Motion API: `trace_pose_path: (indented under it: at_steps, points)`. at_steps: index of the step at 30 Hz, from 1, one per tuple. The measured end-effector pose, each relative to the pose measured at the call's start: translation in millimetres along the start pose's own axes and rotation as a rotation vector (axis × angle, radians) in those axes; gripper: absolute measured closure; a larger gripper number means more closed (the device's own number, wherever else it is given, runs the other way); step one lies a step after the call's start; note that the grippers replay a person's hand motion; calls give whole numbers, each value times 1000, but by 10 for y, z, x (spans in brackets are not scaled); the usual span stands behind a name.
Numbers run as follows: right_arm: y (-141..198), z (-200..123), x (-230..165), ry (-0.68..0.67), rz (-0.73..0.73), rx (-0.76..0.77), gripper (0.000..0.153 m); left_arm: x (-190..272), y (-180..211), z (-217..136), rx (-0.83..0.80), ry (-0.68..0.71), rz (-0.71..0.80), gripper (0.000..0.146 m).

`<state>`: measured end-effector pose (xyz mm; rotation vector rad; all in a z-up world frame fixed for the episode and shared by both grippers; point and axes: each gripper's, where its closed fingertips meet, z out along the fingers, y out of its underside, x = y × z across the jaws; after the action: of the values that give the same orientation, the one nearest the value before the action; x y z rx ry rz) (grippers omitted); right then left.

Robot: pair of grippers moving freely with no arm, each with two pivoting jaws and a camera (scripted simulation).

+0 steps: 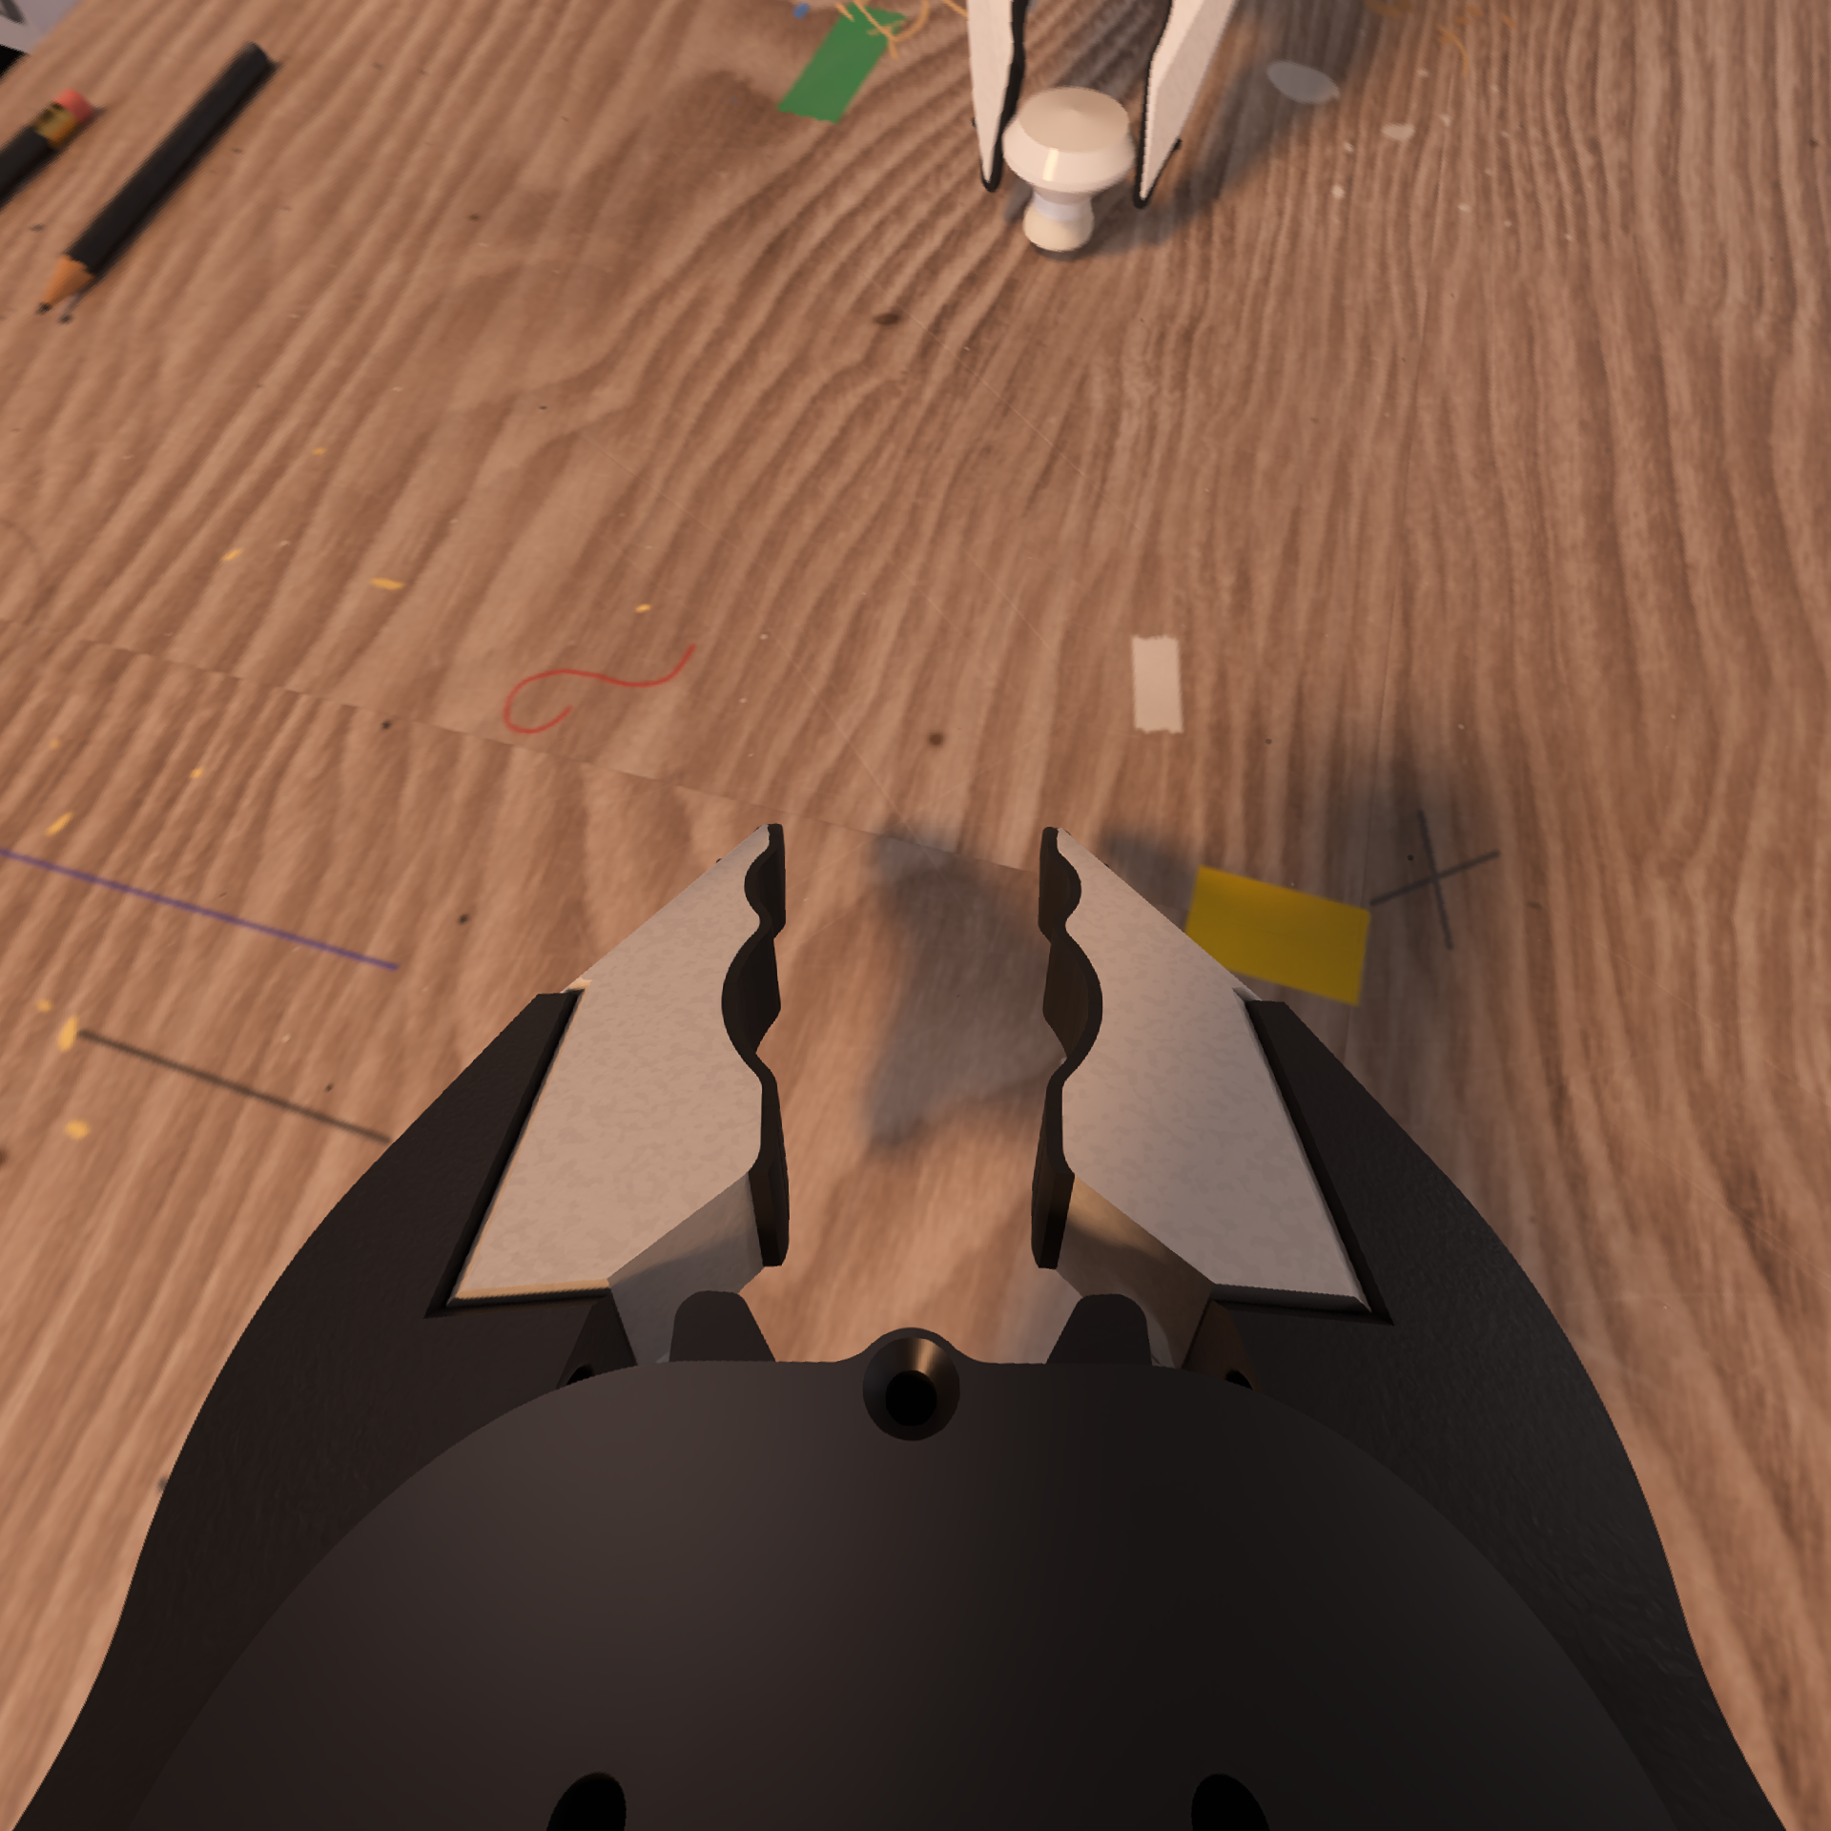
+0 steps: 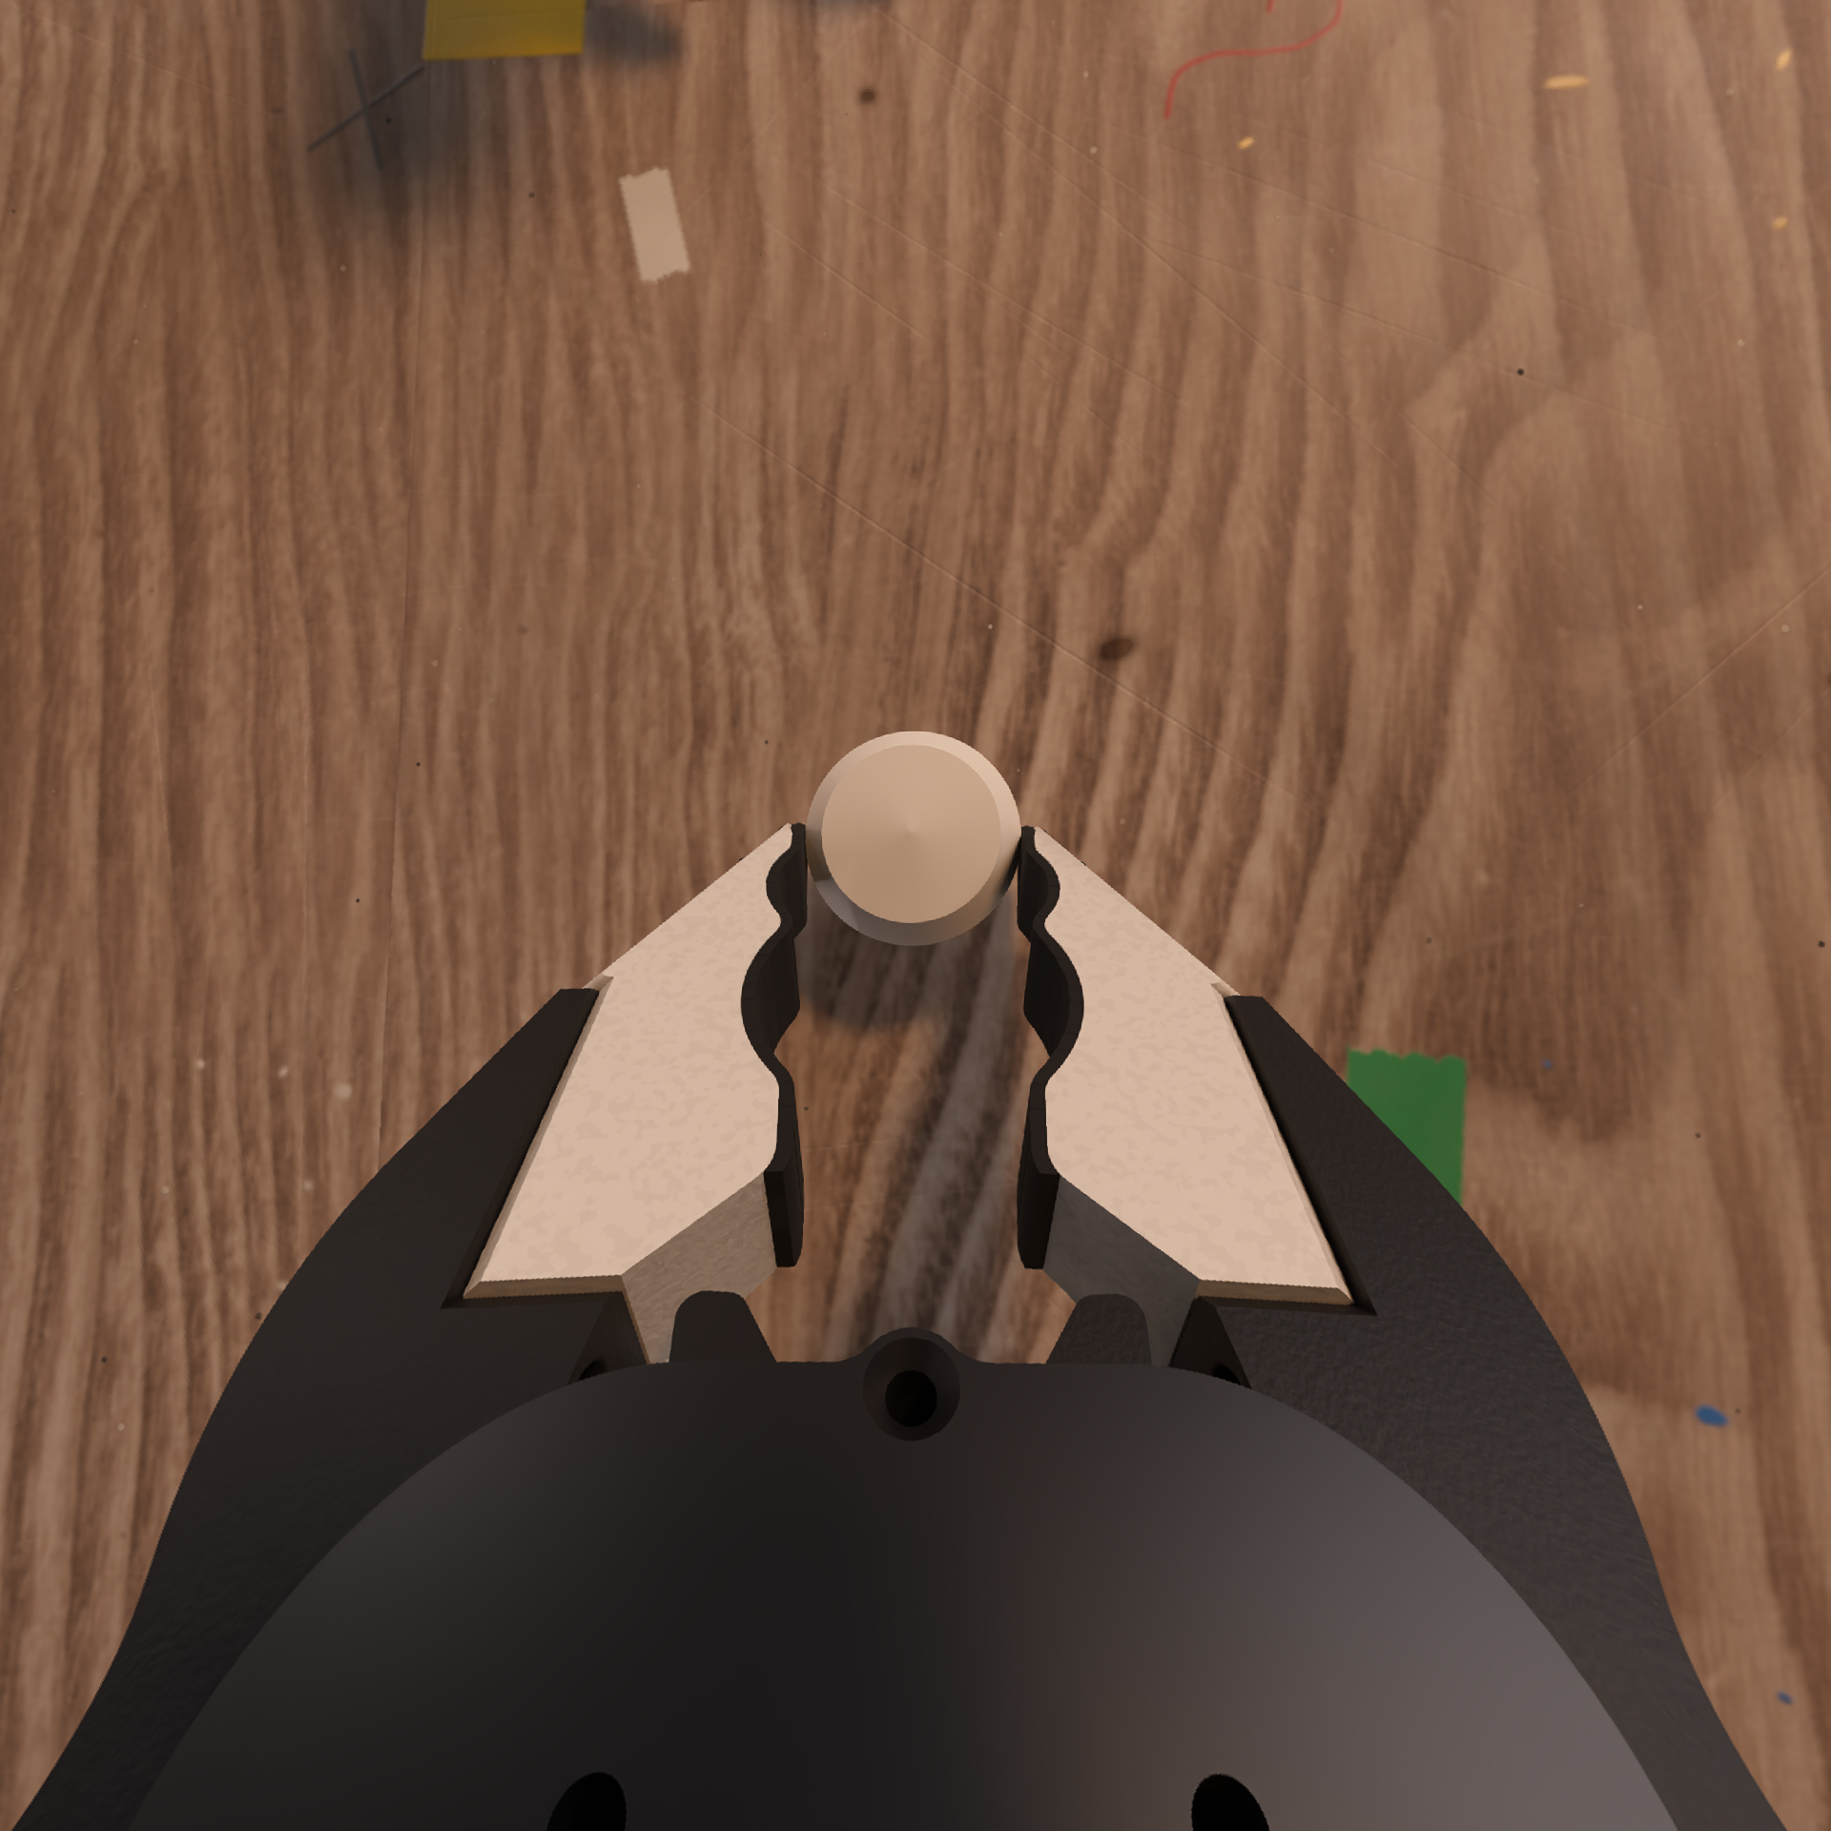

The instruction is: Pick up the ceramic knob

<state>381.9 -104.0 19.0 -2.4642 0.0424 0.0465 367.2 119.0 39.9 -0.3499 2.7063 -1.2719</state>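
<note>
Here, in the left wrist view, two pencils (image 1: 149,183) lie at the far left of the wooden table (image 1: 991,495), one with a pink eraser end, the other pointing its sharpened tip toward the camera. Moving right, a red squiggle (image 1: 585,689) is drawn on the wood, and a green tape strip (image 1: 837,64) sits near the top. The left gripper (image 1: 910,852) hangs over bare table with its jaws spread and nothing between them. Right of it lie a pale tape piece (image 1: 1156,684) and a yellow tape patch (image 1: 1276,936), with a dark cross mark (image 1: 1437,877) just beyond.

At the top, right of the green strip, the ceramic knob (image 1: 1065,159) stands on its narrow foot, well apart from the left gripper. The right gripper (image 1: 1065,193) comes down over it, one white finger on each side of the wide cap.

In the right wrist view, the knob (image 2: 912,837) shows its round top between the very tips of the right gripper (image 2: 910,842). The black pads (image 2: 788,892) sit against both sides of the cap, clenched on it. The foot is hidden beneath the cap here; in the left wrist view its base looks to be at the table surface.
</note>
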Motion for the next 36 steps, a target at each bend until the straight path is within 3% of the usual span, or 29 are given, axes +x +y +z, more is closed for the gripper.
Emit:
trace_pose_path:
  at_steps: [11,22,36]
  points:
    - [69,-32,-17,-31,31,11,110,-146,116,-135,6,-44,-42,95]
    - [190,-324,-41,47,62,63,110,-110,141,-62,-13,-32,-38,95]
    - [-65,-244,-53,35,2,62,110,-88,155,-27,-22,-24,-36,95]
